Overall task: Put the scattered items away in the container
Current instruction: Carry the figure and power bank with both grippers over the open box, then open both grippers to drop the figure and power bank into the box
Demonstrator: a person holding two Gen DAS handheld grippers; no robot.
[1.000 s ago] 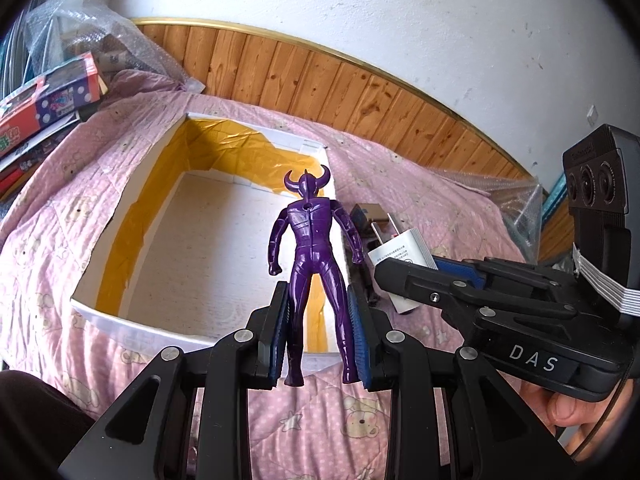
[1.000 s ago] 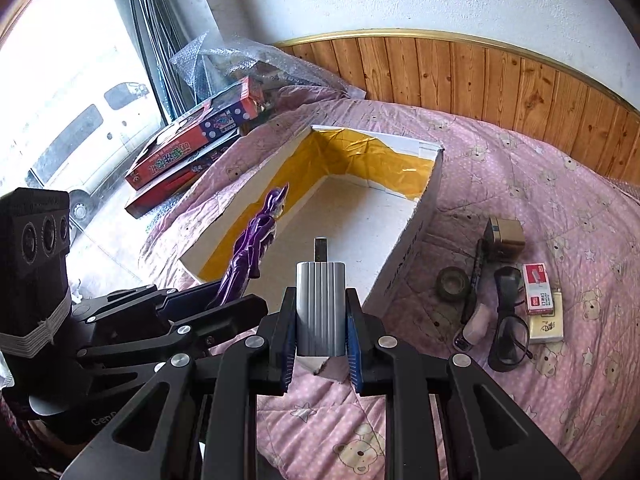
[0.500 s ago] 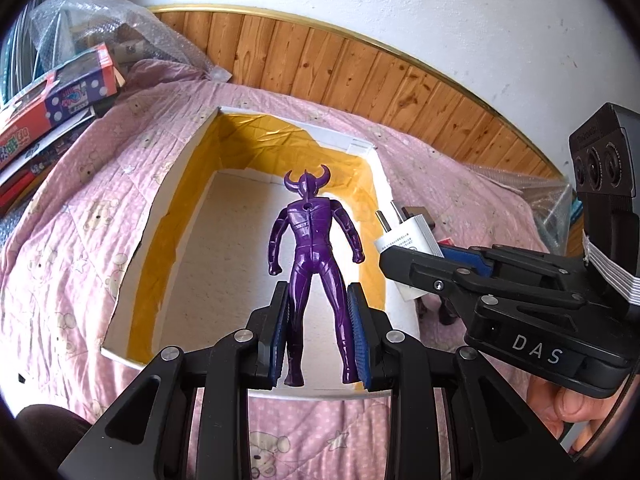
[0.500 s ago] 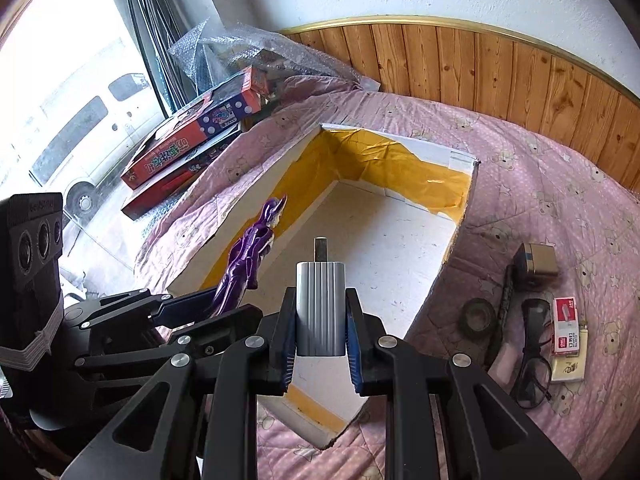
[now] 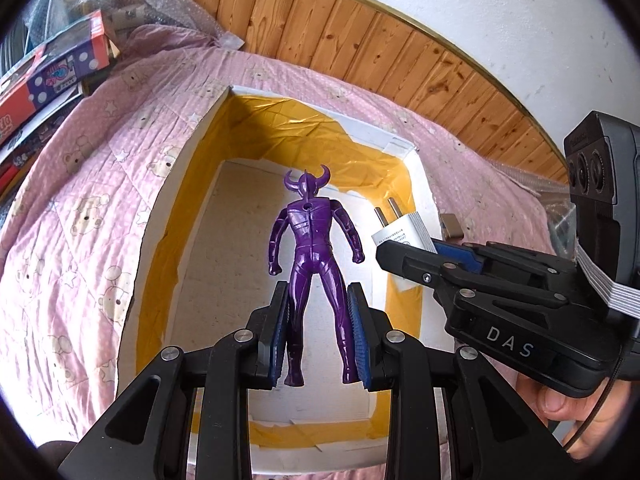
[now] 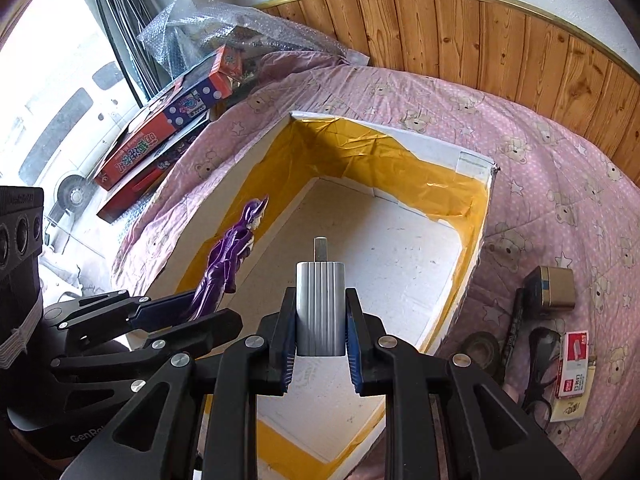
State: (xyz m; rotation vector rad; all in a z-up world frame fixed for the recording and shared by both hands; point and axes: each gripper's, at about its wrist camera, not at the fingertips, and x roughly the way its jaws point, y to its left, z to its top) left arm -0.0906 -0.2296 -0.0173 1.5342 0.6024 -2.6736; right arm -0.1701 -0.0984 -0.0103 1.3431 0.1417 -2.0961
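Note:
My left gripper (image 5: 318, 332) is shut on the legs of a purple horned figure (image 5: 308, 240), held upright above the floor of a white box (image 5: 192, 140) lined with yellow tape. My right gripper (image 6: 320, 332) is shut on a white plug adapter (image 6: 320, 312) with its prongs pointing away, also over the box (image 6: 476, 164). In the left wrist view the right gripper (image 5: 404, 256) comes in from the right with the adapter (image 5: 404, 232). In the right wrist view the left gripper (image 6: 200, 312) shows at lower left with the figure (image 6: 232, 252) near the box's left wall.
The box sits on a pink bear-print quilt (image 6: 560, 184). To its right lie a tape roll (image 6: 482, 350), a small brown box (image 6: 554, 288), black glasses (image 6: 538, 368), a pen and a red-and-white packet (image 6: 574, 364). Boxed games (image 6: 160, 136) and bubble wrap are stacked at left. Wood panelling rings the bed.
Both grippers have moved forward and a little down, from the box's near edge to over its interior. Each still grips its item the same way.

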